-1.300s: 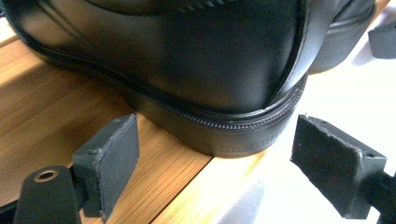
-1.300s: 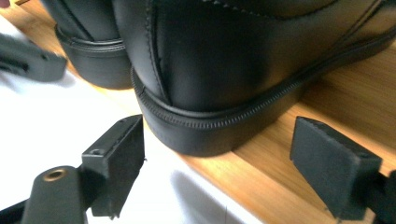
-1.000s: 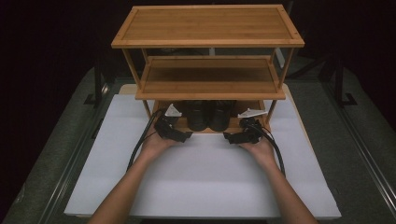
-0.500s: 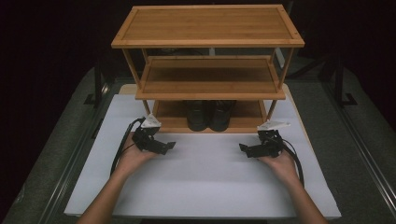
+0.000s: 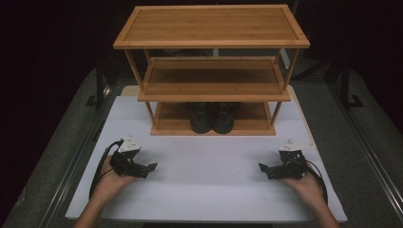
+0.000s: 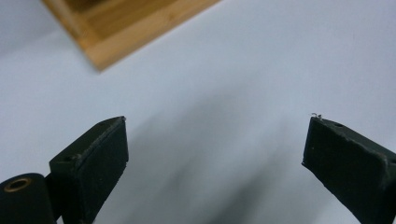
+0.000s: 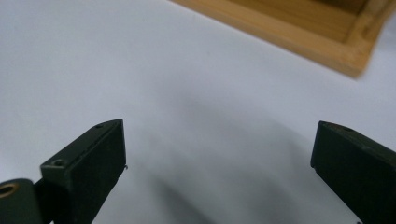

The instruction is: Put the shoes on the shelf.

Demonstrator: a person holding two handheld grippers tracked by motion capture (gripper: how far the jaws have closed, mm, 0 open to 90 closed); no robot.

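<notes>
A three-tier bamboo rack stands at the back of the white table. A pair of black shoes sits side by side on its bottom shelf, toes toward me. My left gripper rests low over the table at the front left, open and empty, pointing right. My right gripper is at the front right, open and empty, pointing left. In the left gripper view the jaws stand wide apart over bare table, with a rack corner beyond. The right gripper view shows wide jaws and the rack base.
The rack's top shelf and middle shelf are bare. Grey floor and metal rails flank the table. Cables loop from both grippers over the table's front corners.
Both grippers have drawn back from the shoes on the bottom shelf, moving toward me and outward to the table's front corners. The shoes stayed on the shelf.
</notes>
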